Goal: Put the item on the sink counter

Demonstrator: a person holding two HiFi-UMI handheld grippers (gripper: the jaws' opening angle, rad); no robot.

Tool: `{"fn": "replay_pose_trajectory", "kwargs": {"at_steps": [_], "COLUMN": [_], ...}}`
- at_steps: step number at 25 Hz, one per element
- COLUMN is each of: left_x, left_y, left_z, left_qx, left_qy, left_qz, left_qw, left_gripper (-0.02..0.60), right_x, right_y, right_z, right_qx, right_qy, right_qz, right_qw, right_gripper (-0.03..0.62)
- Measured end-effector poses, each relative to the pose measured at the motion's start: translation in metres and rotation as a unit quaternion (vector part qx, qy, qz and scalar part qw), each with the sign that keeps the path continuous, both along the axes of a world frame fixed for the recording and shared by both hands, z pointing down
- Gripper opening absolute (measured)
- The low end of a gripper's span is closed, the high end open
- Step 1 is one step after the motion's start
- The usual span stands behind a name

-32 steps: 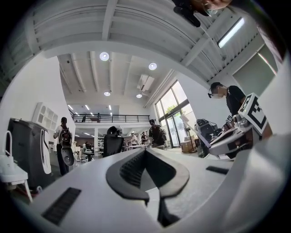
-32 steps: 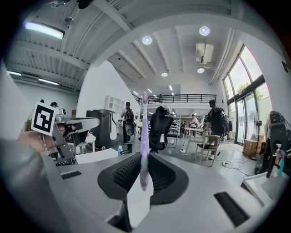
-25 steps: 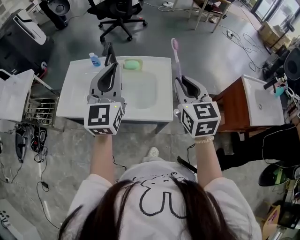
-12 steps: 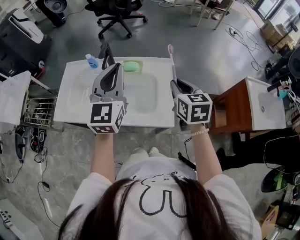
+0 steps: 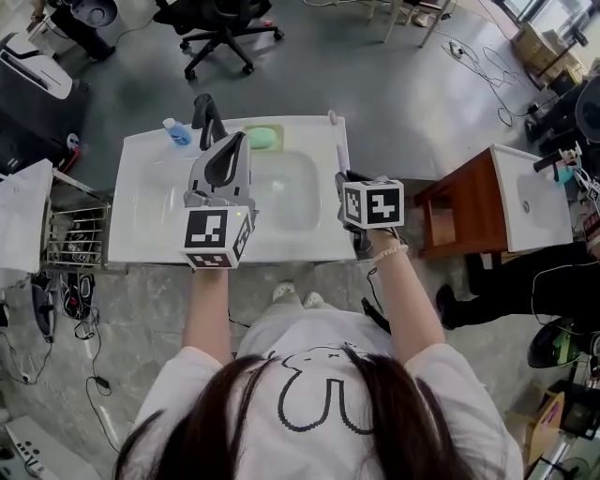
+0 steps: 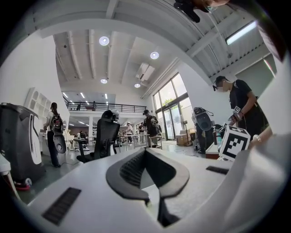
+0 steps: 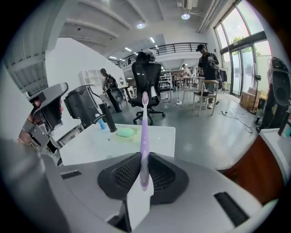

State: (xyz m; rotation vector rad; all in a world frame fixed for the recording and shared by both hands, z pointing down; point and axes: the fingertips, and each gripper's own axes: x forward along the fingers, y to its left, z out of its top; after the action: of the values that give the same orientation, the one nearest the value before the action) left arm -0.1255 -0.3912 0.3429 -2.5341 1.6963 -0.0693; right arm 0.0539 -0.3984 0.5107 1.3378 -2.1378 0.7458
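The white sink counter (image 5: 141,220) fills the middle of the head view. My right gripper (image 5: 343,178) hangs over its right rim, tilted downward and shut on a purple toothbrush (image 5: 338,148). The toothbrush's bristle end points away from me toward the counter's far right corner. In the right gripper view the toothbrush (image 7: 144,129) runs straight out from between the pads of the right gripper (image 7: 144,158), above the counter (image 7: 157,136). My left gripper (image 5: 229,142) hovers over the left part of the basin. In its own view the left gripper (image 6: 145,151) is shut and empty.
At the back of the counter stand a black faucet (image 5: 204,112), a green soap on its dish (image 5: 263,138) and a small blue bottle (image 5: 175,131). A wooden cabinet (image 5: 450,211) with a second sink stands right; a wire rack (image 5: 80,239) left; an office chair (image 5: 220,28) behind.
My right gripper has dropped and tipped downward, carrying the toothbrush from high above down to the counter's right rim. The left gripper has shifted slightly forward and lower over the basin.
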Motion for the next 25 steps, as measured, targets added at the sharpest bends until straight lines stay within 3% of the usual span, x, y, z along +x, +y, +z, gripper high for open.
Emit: {"fn": "replay_pose_trajectory", "kwargs": {"at_steps": [7, 14, 25], "left_x": [0.002, 0.001, 0.000], "left_y": [-0.015, -0.024, -0.038], "left_z": [0.018, 0.028, 0.041], "left_qx": [-0.023, -0.038, -0.052], "left_qy": [-0.002, -0.003, -0.003], "left_qz": [0.018, 0.024, 0.027], "left_qw": [0.9996, 0.9990, 0.9983], "left_gripper": [0.009, 0.009, 0.009], "right_x": [0.001, 0.003, 0.007], "right_y": [-0.009, -0.008, -0.001], "right_z": [0.043, 0.081, 0.114], "right_qx": [-0.062, -0.148, -0.219], "right_qy": [0.007, 0.039, 0.083], "right_qz": [0.029, 0.053, 0.058], "right_qw": [0.998, 0.987, 0.970], "right_gripper": [0.074, 0.075, 0.075]}}
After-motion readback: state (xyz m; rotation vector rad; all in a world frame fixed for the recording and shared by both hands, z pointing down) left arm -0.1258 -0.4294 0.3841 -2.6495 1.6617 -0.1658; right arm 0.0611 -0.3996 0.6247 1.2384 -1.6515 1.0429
